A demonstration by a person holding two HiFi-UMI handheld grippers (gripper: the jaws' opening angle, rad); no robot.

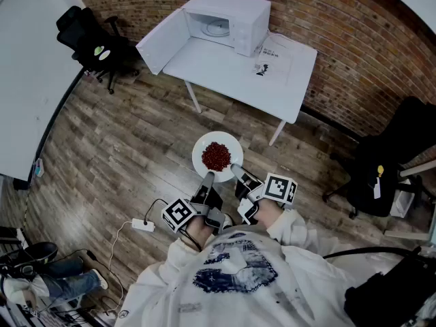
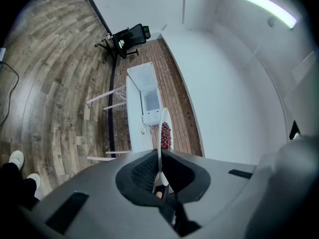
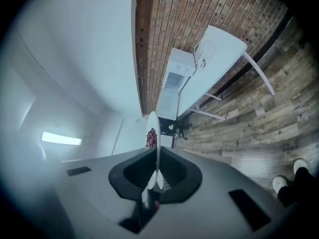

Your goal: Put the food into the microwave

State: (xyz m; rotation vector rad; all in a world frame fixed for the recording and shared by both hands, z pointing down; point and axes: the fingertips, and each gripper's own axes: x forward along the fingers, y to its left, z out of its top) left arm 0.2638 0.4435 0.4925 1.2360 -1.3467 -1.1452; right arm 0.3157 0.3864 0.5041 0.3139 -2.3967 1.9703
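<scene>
A white plate (image 1: 204, 148) with a heap of dark red food (image 1: 216, 156) is held in the air over the wooden floor, some way short of the table. My left gripper (image 1: 207, 177) is shut on the plate's near rim and my right gripper (image 1: 236, 169) is shut on the rim beside it. In each gripper view the plate (image 2: 160, 143) (image 3: 153, 143) shows edge-on between the jaws, with the food (image 2: 165, 136) (image 3: 150, 137) on one face. The white microwave (image 1: 235, 18) stands on the white table (image 1: 255, 77), its door (image 1: 163, 41) swung wide open to the left.
A black office chair (image 1: 92, 43) stands left of the table and another (image 1: 392, 162) at the right. A brick wall (image 1: 354, 39) runs behind the table. A white power strip (image 1: 143, 225) with its cable lies on the floor at my left. A paper (image 1: 271, 56) lies beside the microwave.
</scene>
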